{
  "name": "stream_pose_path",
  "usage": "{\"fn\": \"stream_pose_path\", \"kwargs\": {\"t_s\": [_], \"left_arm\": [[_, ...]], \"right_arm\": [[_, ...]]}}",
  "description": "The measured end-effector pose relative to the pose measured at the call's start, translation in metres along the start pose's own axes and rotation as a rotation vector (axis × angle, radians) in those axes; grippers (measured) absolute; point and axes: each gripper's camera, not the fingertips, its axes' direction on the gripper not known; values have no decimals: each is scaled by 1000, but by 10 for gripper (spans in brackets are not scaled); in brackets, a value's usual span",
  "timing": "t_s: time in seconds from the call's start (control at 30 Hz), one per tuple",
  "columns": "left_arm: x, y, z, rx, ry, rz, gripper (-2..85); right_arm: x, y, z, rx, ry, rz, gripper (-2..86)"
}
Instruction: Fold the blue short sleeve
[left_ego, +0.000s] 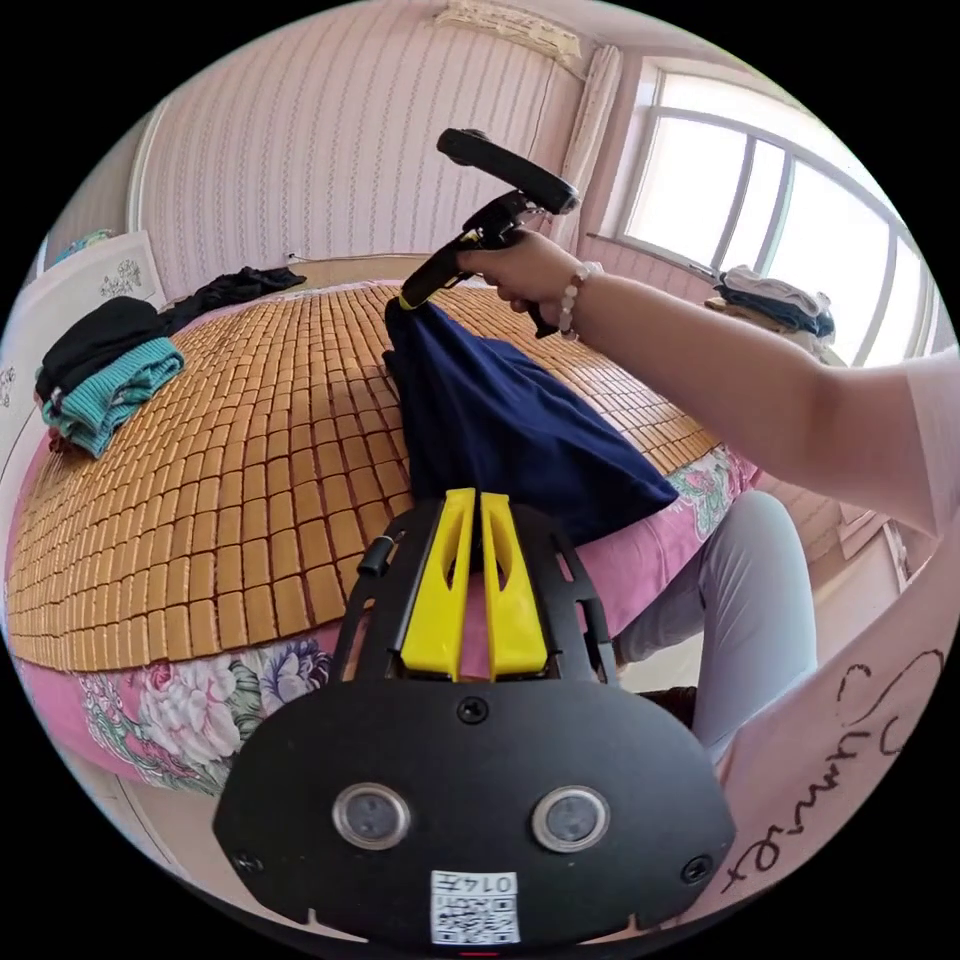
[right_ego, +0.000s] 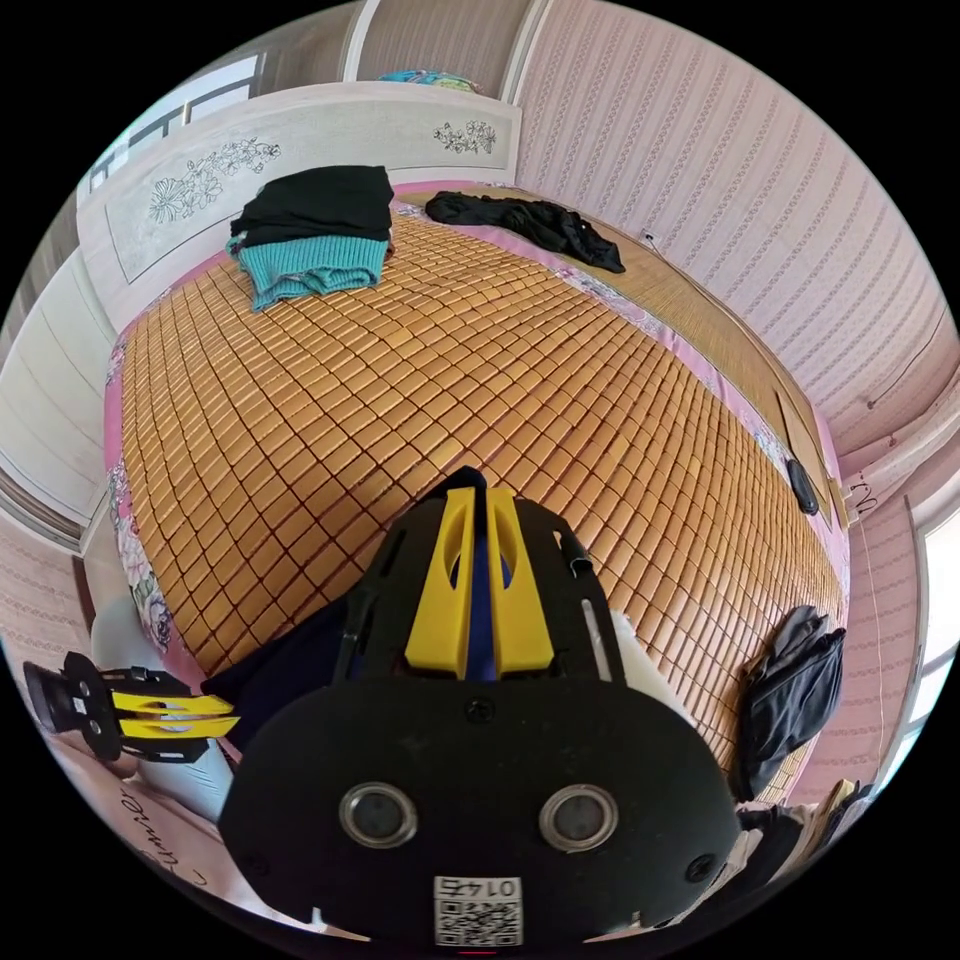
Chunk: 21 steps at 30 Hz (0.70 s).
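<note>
Left gripper (left_ego: 478, 505) closed, right gripper (right_ego: 478, 505) closed, right arm (left_ego: 740, 375) outstretched

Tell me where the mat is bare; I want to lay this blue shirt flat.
The mat is bare across its middle, between the folded pile, the black garment and the dark clothes. The shirt hangs over the near edge.

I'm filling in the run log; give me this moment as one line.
phase: lifting | blue shirt: held up over bamboo mat | left gripper: shut on shirt | right gripper: shut on shirt

Loads of open bamboo mat (right_ego: 420, 380) mid-bed; only clutter is the folded pile (right_ego: 315, 235) and black clothes (right_ego: 525, 225) by the headboard.
</note>
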Motion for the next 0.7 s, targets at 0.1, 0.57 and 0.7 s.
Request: {"fn": "stream_pose_path", "kwargs": {"t_s": [0.1,0.57,0.7], "left_arm": [[-19,2,-10,49,77,-70,-9],[-27,0,-12,27,-9,-151,83],[-34,3,-6,23,86,-194,103]], "right_arm": [[4,-14,10,-39,-17,7,4],[55,-43,20,-72,-105,41,98],[75,-41,29,-132,-201,1,138]]}}
